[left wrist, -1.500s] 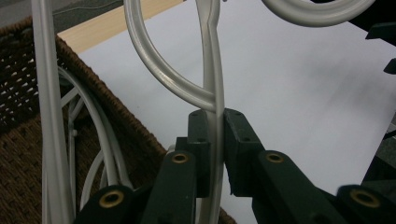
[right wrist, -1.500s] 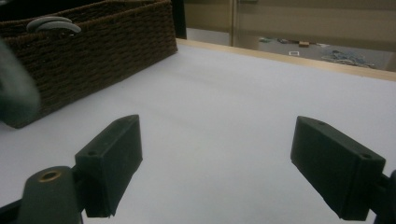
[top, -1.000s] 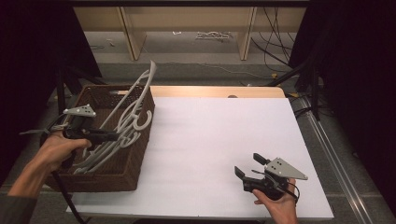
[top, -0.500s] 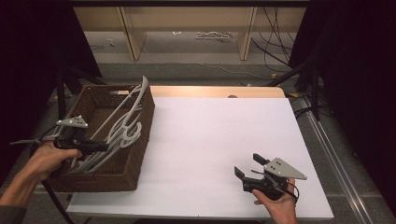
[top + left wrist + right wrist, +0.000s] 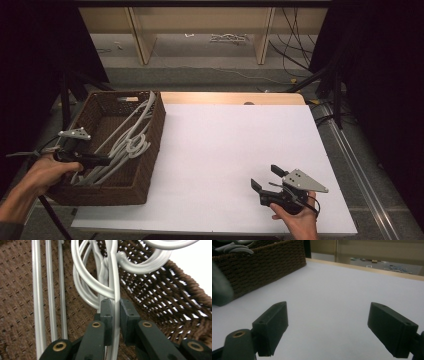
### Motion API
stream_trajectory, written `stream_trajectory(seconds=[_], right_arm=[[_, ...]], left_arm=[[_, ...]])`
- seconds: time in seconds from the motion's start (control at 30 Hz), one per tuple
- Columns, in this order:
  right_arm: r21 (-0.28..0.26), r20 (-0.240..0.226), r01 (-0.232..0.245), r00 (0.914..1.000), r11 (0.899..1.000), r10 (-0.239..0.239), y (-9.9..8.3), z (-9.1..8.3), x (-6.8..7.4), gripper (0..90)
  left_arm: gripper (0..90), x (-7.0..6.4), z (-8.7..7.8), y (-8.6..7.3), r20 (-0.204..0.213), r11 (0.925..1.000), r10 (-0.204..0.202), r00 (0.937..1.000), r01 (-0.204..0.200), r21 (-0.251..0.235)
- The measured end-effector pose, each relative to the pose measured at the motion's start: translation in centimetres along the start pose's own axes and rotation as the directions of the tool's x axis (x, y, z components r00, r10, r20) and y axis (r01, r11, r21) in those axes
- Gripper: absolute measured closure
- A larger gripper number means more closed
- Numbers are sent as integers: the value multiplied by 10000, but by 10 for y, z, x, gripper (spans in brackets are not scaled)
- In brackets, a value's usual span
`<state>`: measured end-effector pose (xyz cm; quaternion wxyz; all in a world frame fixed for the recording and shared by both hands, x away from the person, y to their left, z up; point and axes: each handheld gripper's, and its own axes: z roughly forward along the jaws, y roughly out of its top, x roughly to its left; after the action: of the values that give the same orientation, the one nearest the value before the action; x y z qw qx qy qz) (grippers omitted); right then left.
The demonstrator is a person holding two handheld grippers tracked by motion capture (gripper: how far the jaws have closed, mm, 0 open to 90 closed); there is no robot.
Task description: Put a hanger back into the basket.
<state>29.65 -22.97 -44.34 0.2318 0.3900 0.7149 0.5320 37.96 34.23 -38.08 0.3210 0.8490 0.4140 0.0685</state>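
The left claw, clamped on a grey plastic clothes hanger, has drawn back and lowered it into the brown woven wicker basket. Probably it rests among the others now. The right claw waits, jaws apart, over the white bench.

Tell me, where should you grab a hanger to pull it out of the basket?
Probably on a thin straight bar, not the curly hook. The left tool is already shut on one hanger that way, its jaws pinching the bar from both sides. The hangers lean up over the basket wall, so come from above and lift up and out. The right tool waits open over the table.
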Motion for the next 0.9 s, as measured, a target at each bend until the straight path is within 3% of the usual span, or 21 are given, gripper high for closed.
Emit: stream_trajectory(seconds=[0.13,0.23,0.47,0.63,0.7,0.77,0.8,0.9], right_arm=[[84,21,-20,10000,10000,20,0,0,0,175],[-8,-11,-9,10000,10000,9,0,0,0,175],[234,73,105,9999,9997,-107,1,-1,0,176],[207,102,104,9999,9997,-106,1,-2,0,176],[227,77,107,9999,9997,-109,0,-2,0,176],[216,81,108,9999,9997,-109,1,-2,0,176],[224,76,101,9999,9997,-103,1,-1,0,176],[91,5,-4,10000,10000,4,0,1,1,176]], left_arm=[[814,4,3,-1,-245,9990,32,9997,-21,449],[814,7,4,-2,-78,9992,-112,9999,115,388],[811,6,6,-2,-113,9988,-197,9997,201,449],[805,6,6,-3,-451,9980,-57,9990,86,626],[796,6,7,-4,-394,9986,-350,9986,365,381],[807,4,5,-4,-300,9991,-253,9992,263,334],[805,4,3,-3,-478,9995,-108,9988,123,302],[789,4,-1,-1,-651,9997,-219,9976,227,114]])
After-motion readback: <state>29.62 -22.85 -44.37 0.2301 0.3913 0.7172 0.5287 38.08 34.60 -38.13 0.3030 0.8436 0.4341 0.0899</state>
